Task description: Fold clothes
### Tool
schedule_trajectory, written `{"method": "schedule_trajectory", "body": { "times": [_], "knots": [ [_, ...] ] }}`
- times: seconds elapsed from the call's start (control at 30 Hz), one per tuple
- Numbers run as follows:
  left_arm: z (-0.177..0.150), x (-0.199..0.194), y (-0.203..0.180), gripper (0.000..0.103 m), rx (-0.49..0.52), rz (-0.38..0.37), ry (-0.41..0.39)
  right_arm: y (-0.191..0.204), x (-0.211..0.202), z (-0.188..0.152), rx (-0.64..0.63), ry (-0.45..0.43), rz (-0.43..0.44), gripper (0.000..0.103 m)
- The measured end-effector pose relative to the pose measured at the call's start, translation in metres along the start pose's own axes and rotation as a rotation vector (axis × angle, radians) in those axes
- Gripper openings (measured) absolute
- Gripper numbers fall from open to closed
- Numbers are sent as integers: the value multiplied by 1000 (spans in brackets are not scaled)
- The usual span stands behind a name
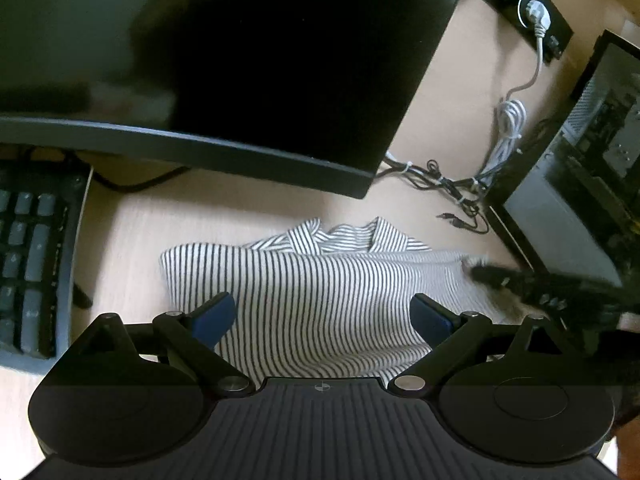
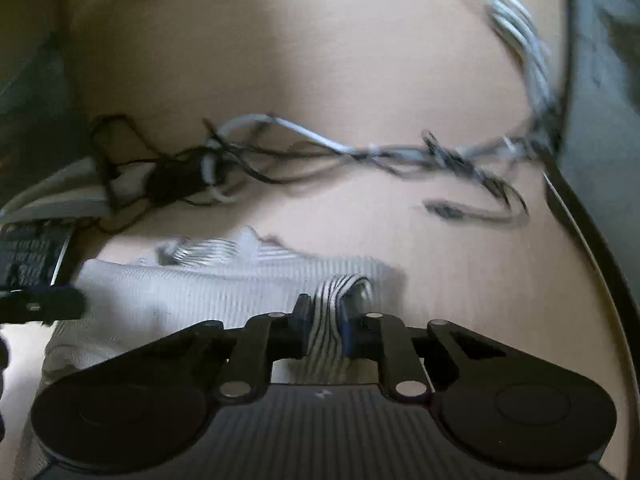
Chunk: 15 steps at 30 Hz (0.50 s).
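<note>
A black-and-white striped shirt point(image 1: 320, 280) lies partly folded on the light wooden desk, collar towards the monitor. My left gripper point(image 1: 324, 316) is open just above the shirt's near part, blue-padded fingers spread wide and empty. My right gripper point(image 2: 326, 330) is shut on a fold of the striped shirt point(image 2: 328, 320) at its right edge; the rest of the shirt point(image 2: 200, 292) spreads left of it, blurred. In the left wrist view the right gripper point(image 1: 520, 280) shows as a dark blurred shape at the shirt's right edge. The left gripper point(image 2: 44, 302) shows at the left of the right wrist view.
A large black monitor point(image 1: 240, 60) hangs over the desk behind the shirt. A keyboard point(image 1: 32, 272) lies at the left. A tangle of black and white cables point(image 1: 460, 184) lies behind right, also in the right wrist view point(image 2: 360, 152). A computer case point(image 1: 580, 180) stands at the right.
</note>
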State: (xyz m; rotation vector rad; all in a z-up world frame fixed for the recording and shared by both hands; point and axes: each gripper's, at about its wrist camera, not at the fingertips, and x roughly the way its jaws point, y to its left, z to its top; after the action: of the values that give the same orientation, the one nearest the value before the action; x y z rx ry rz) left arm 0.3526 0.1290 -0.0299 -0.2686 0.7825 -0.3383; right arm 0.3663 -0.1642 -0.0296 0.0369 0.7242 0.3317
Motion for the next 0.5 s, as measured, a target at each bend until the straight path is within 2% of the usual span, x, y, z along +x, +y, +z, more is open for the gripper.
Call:
{"method": "schedule_trajectory", "body": {
  "times": [0.1, 0.17, 0.23, 0.27, 0.33, 0.43, 0.5],
  "knots": [
    [0, 5, -1, 97, 22, 10, 1, 12, -16, 18, -93, -105, -4, 10],
    [0, 8, -2, 97, 36, 16, 2, 11, -15, 23, -112, -130, -25, 10],
    [0, 11, -3, 98, 51, 22, 3, 3, -7, 19, -106, -97, -45, 10],
    [0, 12, -3, 98, 58, 25, 3, 0, -2, 15, -101, -72, -53, 5],
    [0, 15, -4, 98, 73, 32, 4, -8, 13, -2, -95, 20, -73, 4],
    [0, 20, -6, 99, 95, 41, 5, -15, 13, -5, -64, 50, -64, 5],
    [1, 9, -2, 99, 35, 32, 0, -14, 2, 12, -48, -3, -62, 11]
  ]
}}
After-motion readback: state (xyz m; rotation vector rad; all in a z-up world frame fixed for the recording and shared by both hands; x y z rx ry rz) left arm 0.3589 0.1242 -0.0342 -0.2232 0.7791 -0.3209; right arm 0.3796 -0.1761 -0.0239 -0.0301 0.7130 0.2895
